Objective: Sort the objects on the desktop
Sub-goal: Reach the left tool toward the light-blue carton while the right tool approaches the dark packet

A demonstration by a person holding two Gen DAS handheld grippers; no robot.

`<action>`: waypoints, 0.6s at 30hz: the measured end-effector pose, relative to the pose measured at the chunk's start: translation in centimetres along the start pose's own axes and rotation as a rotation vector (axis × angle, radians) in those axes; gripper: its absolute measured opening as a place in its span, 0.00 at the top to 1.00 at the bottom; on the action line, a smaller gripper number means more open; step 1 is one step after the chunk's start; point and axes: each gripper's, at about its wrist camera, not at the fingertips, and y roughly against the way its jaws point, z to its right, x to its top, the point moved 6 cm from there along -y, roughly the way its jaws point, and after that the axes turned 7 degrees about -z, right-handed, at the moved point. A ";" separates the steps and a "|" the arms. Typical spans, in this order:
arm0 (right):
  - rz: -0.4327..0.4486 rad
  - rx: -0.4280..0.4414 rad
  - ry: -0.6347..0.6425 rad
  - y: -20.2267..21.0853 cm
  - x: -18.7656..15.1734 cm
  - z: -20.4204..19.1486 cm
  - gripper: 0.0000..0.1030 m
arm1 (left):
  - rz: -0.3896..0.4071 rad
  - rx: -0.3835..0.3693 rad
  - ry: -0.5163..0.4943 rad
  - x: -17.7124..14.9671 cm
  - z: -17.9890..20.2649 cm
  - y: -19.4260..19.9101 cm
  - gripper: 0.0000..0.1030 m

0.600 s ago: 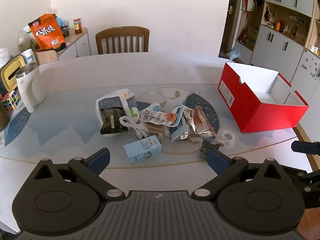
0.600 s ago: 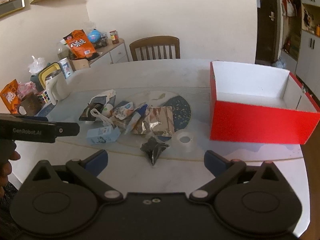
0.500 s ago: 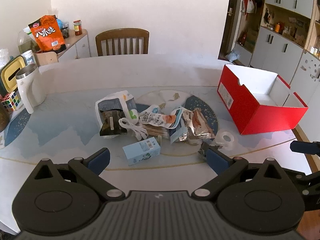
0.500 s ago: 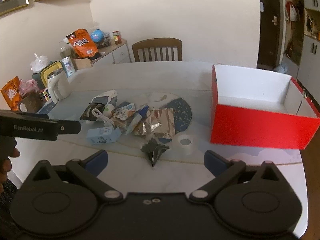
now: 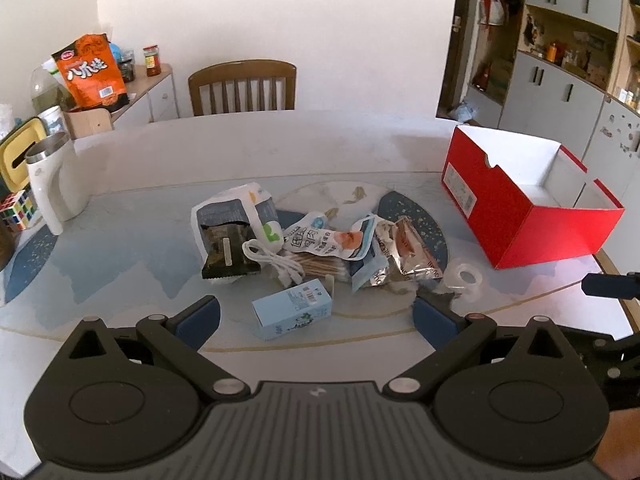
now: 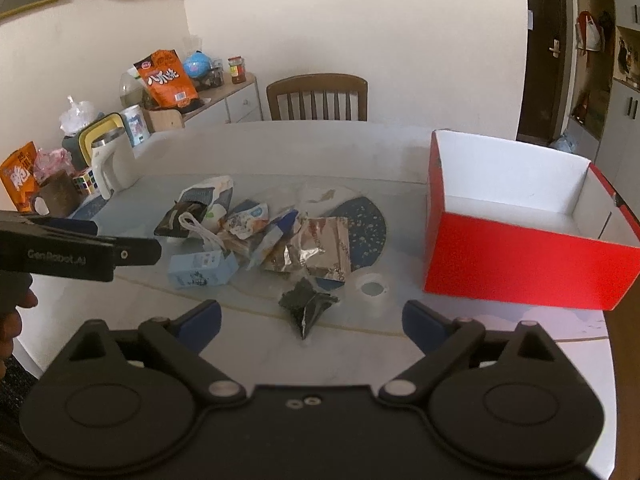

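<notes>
While both pairs of tongs, the left gripper (image 5: 316, 316) and right gripper (image 6: 311, 319), are hanging wide open and empty, the snack pile (image 5: 320, 244) is lying mid-table beside the red box (image 6: 520, 248).

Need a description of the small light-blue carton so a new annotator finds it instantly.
Start at the open red box on the right side of the table, then move left to the heap of snack packets at the centre. The light-blue carton lies on its side at the heap's near edge: the only rigid rectangular box among soft wrappers.
</notes>
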 end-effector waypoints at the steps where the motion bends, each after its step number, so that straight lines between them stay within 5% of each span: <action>1: -0.003 -0.006 -0.003 -0.3 0.0 0.0 0.06 | 0.000 -0.003 -0.007 -0.1 -0.1 -0.4 0.00; 18: -0.089 -0.091 -0.037 -6.0 -0.2 -1.1 0.12 | 0.003 -0.062 -0.171 -1.4 -2.0 -6.7 0.01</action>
